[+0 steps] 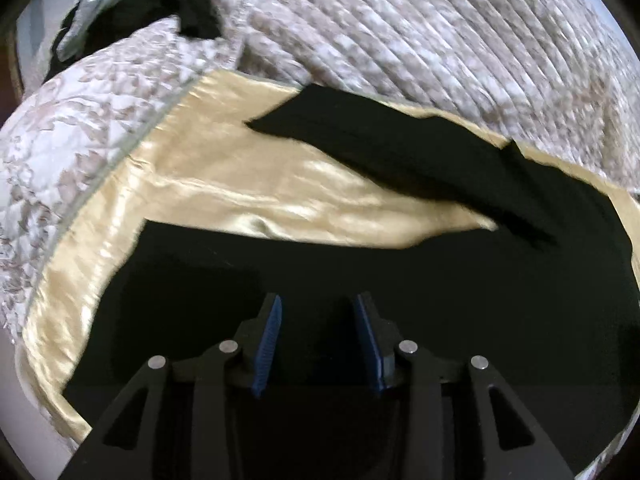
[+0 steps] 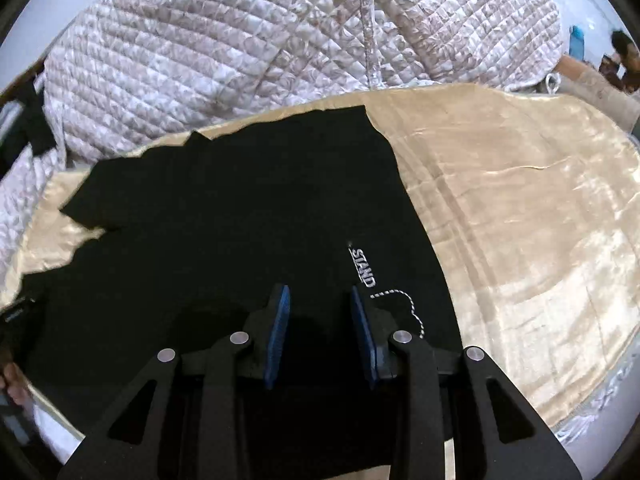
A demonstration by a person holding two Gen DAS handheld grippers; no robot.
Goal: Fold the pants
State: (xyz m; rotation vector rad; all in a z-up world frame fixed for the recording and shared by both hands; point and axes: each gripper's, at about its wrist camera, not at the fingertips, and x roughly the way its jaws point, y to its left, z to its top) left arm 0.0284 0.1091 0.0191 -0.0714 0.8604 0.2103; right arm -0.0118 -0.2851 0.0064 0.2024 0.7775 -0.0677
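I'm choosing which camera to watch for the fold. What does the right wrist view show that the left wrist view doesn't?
Only the right wrist view shows the white STAND lettering and the striped drawstring on the black pants.

Only the left wrist view shows the two pant legs spread apart, with gold cloth between them, and a dark garment lying on the quilt.

Both show the pants on the gold blanket, the quilted cover behind, and open blue-padded jaws over black fabric.

My left gripper [image 1: 318, 300] and right gripper [image 2: 320, 292] look alike: matte black linkage arms with triangular cut-outs, round silver pivot pins just behind ribbed blue pads [image 2: 279, 336] lining each finger.
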